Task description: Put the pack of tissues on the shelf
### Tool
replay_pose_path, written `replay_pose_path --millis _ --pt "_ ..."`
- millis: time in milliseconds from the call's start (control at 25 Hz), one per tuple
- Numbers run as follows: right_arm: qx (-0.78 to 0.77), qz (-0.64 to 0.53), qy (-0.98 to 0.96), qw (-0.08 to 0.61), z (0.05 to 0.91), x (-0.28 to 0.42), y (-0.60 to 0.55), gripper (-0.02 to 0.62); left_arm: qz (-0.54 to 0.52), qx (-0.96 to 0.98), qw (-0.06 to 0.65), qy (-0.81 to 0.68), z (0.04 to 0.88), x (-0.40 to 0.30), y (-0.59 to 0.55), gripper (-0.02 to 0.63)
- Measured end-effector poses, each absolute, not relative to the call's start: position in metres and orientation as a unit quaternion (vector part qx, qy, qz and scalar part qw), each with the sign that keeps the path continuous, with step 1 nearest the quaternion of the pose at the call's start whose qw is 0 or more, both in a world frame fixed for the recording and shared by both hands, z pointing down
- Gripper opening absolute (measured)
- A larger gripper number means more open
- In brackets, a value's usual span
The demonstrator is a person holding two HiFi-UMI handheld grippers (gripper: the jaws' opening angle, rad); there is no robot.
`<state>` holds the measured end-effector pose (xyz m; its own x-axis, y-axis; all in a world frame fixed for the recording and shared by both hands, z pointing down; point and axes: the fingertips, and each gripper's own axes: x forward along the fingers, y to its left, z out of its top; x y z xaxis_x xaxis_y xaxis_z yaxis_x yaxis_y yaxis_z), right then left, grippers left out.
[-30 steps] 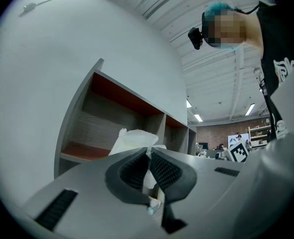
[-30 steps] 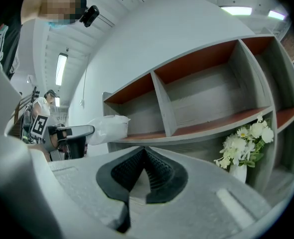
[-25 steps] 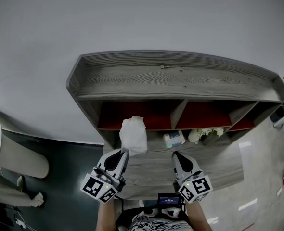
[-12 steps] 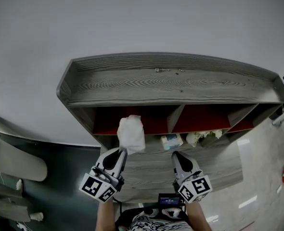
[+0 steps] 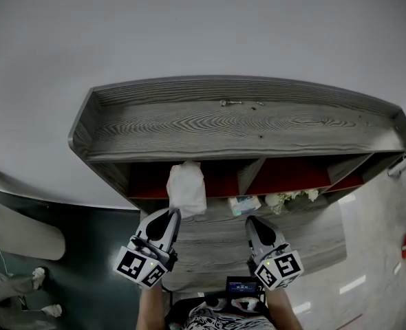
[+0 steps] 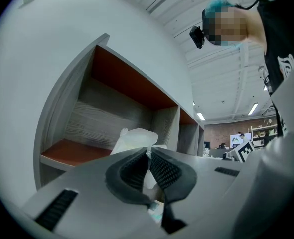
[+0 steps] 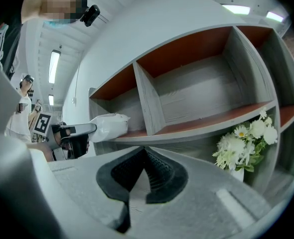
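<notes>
A white plastic pack of tissues [image 5: 186, 189] is pinched in my left gripper [image 5: 171, 214], held at the mouth of the shelf's left red-lined compartment [image 5: 148, 181]. In the left gripper view the pack [image 6: 135, 139] sticks out past the shut jaws, with the compartment's red floor [image 6: 72, 152] just ahead. The right gripper view shows the pack [image 7: 108, 125] at that compartment's edge. My right gripper [image 5: 253, 224] hovers over the lower wooden ledge, jaws shut with nothing between them [image 7: 144, 159].
The grey wooden shelf unit [image 5: 237, 122] stands against a white wall. A small blue-white pack [image 5: 244, 203] and white flowers [image 5: 290, 198] sit on the lower level. A dark floor lies at left, with a white fixture [image 5: 17, 229].
The left gripper has carried the tissue pack forward toward the left compartment, and the head view has shifted so the shelf top looks lower. The right gripper has stayed put.
</notes>
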<state>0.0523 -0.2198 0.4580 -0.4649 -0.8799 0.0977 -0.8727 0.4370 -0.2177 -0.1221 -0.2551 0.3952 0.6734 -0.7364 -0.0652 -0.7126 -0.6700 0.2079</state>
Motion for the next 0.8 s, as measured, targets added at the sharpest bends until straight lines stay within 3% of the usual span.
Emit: replay_pose_path --millis 800 --pt "-0.520 -0.136 0.843 0.007 0.471 0.056 -0.245 0.005 -0.053 0.882 0.056 -0.465 0.394 -0.126 -0.296 0.011"
